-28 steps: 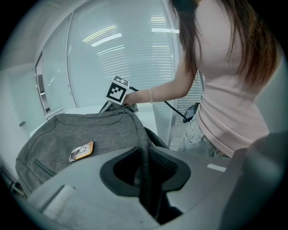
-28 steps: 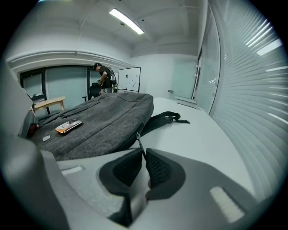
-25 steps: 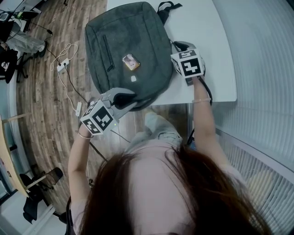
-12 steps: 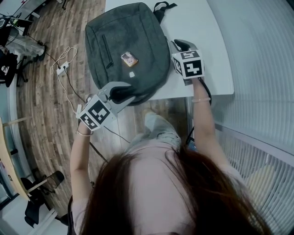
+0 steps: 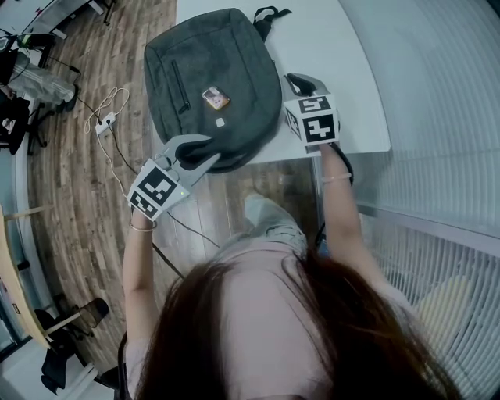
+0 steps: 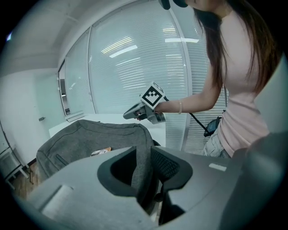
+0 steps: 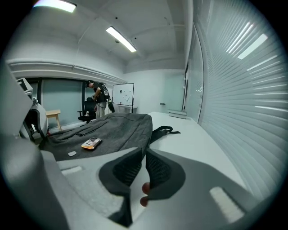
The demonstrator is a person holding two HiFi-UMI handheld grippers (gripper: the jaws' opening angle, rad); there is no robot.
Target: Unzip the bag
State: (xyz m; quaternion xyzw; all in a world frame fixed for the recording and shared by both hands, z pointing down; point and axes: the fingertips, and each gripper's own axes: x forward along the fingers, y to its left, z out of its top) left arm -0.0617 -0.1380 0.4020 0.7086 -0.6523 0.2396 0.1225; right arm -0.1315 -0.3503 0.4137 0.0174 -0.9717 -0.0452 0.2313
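Grey bag [image 5: 226, 55] lies on white table [image 5: 336, 55], cables [image 5: 109, 119] on floor [image 5: 70, 195].

The white tabletop [image 5: 344, 47] is carrying one item directly: a grey bag [image 5: 226, 55], which is lying flat on its left portion. The bag's left side is projecting past the tabletop edge, and its black strap [image 5: 266, 14] is resting at the far end. Beside the tabletop, the wooden floor [image 5: 78, 195] is carrying a white power strip [image 5: 105, 121] with its cable.
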